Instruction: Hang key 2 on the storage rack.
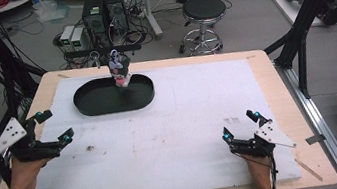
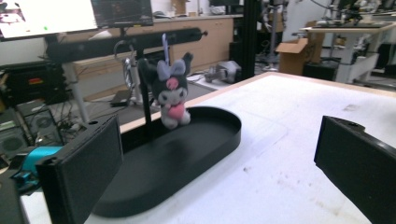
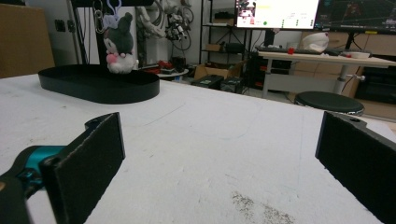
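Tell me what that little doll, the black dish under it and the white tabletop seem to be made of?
The doll looks like soft plush fabric: fuzzy surface, stitched ears and a pink heart. The black dish seems to be hard matte plastic or perhaps painted metal, with a smooth, thin, even rim. The white tabletop looks like a foam sheet, grainy and scuffed, laid over a wooden board with pale edges.
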`<state>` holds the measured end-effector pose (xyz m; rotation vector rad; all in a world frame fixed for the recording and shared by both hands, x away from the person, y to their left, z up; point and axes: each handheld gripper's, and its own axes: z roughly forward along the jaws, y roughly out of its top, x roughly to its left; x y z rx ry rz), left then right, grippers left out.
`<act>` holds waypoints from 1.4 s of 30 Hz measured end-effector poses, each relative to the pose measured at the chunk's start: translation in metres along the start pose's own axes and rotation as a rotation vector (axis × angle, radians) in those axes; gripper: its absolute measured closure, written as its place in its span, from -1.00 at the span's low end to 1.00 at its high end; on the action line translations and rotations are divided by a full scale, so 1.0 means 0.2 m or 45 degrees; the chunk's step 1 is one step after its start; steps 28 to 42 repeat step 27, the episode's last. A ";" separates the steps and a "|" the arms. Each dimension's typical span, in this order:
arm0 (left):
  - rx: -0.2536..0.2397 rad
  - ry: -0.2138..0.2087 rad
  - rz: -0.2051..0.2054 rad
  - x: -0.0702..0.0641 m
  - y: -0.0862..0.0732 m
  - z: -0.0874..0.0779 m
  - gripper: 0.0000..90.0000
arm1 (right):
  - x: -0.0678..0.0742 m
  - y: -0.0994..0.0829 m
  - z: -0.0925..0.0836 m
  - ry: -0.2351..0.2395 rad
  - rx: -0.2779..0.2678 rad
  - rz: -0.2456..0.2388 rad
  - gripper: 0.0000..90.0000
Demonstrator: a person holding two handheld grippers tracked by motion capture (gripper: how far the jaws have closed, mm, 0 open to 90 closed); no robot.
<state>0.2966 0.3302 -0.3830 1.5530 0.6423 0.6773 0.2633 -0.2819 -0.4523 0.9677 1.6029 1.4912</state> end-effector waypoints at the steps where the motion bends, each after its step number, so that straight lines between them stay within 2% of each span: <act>1: -0.003 0.012 0.001 -0.01 -0.02 -0.01 -0.96 | 0.00 0.00 0.00 0.003 0.000 0.001 -0.99; 4: -0.018 0.023 -0.020 -0.02 -0.09 -0.03 -0.96 | 0.00 0.00 0.00 0.001 -0.001 0.004 -0.99; 6: -0.028 0.032 -0.016 -0.04 -0.12 -0.03 -0.96 | 0.00 0.00 0.00 -0.001 -0.001 0.003 -0.99; 10: -0.090 0.077 -0.037 -0.09 -0.23 -0.05 -0.96 | 0.00 0.00 0.00 0.002 0.001 0.003 -0.99; 15: -0.049 0.071 -0.064 -0.10 -0.30 -0.05 -0.96 | 0.00 0.00 0.00 -0.002 0.000 0.000 -0.99; 20: 0.014 0.062 -0.062 -0.11 -0.33 -0.02 -0.96 | 0.00 0.00 0.00 -0.001 0.000 0.000 -0.99; 23: -0.007 0.071 -0.086 -0.10 -0.34 -0.03 -0.96 | 0.00 0.00 0.00 0.000 -0.002 -0.007 -0.99; 26: -0.002 0.070 -0.069 -0.10 -0.34 -0.03 -0.96 | 0.00 0.00 0.00 -0.002 0.000 0.002 -0.99; 42: -0.003 0.071 -0.071 -0.10 -0.34 -0.03 -0.96 | 0.00 0.00 0.00 -0.003 -0.001 0.005 -0.99</act>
